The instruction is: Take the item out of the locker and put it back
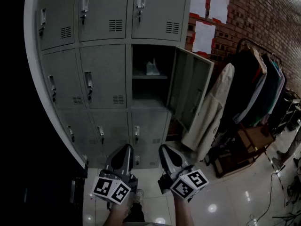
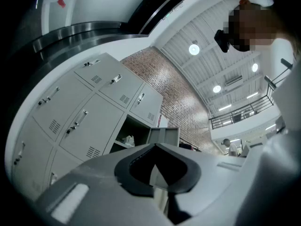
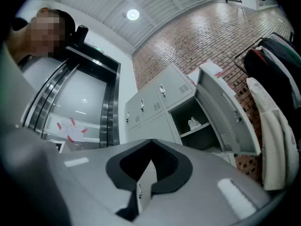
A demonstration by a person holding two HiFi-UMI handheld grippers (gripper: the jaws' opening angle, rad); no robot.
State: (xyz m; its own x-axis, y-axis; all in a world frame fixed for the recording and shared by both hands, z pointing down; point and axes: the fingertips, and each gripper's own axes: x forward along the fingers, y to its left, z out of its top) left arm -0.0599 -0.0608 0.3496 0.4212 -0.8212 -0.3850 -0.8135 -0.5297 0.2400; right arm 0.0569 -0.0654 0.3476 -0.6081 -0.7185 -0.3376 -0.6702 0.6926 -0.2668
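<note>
A small pale item (image 1: 152,68) sits on the shelf of the open locker (image 1: 149,91), whose door (image 1: 190,86) is swung out to the right. The item (image 2: 127,139) also shows in the left gripper view, and in the right gripper view the item (image 3: 194,123) lies behind the open door (image 3: 225,107). My left gripper (image 1: 126,148) and right gripper (image 1: 164,148) hang side by side low in front of the locker bank, well short of the open locker. The tips of the left gripper (image 2: 155,145) meet with nothing between them. The right gripper (image 3: 151,140) is likewise shut and empty.
Closed grey lockers (image 1: 103,74) surround the open one. A clothes rack (image 1: 256,79) with dark coats and a beige coat (image 1: 211,109) stands right of the door. Papers (image 1: 207,13) hang on the brick wall. Cables (image 1: 277,182) lie on the glossy floor at right.
</note>
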